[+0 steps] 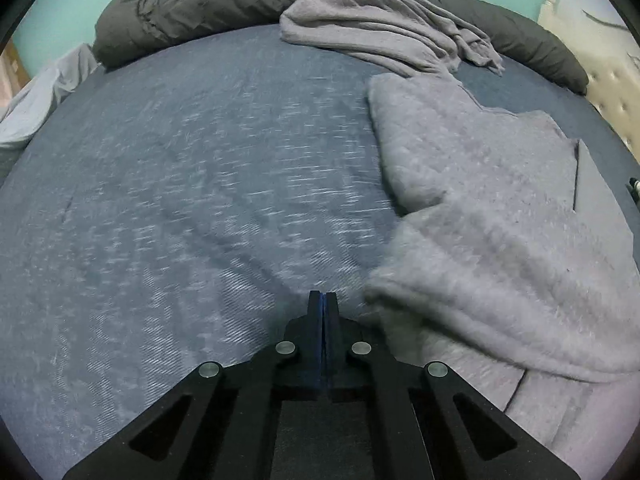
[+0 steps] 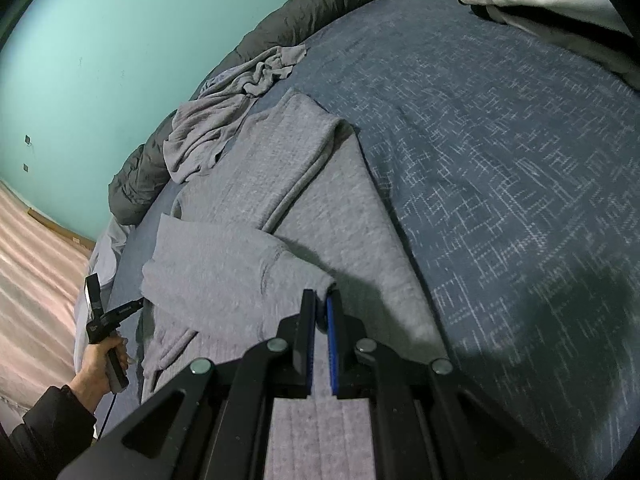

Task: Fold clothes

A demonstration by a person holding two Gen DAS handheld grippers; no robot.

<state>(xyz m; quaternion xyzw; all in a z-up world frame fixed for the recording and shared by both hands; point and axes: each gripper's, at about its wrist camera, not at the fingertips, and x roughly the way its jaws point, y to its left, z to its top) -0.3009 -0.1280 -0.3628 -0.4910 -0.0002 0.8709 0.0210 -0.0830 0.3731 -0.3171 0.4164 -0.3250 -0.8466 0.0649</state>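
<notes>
Turquoise walls (image 2: 80,40) back a bed (image 1: 180,200) under a blue patterned cover, a dark duvet (image 1: 180,4) bunched along its far edge. On it a grey sweater (image 2: 320,208) lies spread, a crumpled grey garment (image 1: 380,32) beyond. The right gripper (image 2: 321,300) has its fingers nearly closed, pinching a sweater fold; the left gripper (image 1: 322,300) has its fingers pressed together, holding nothing, just beside the sweater.
</notes>
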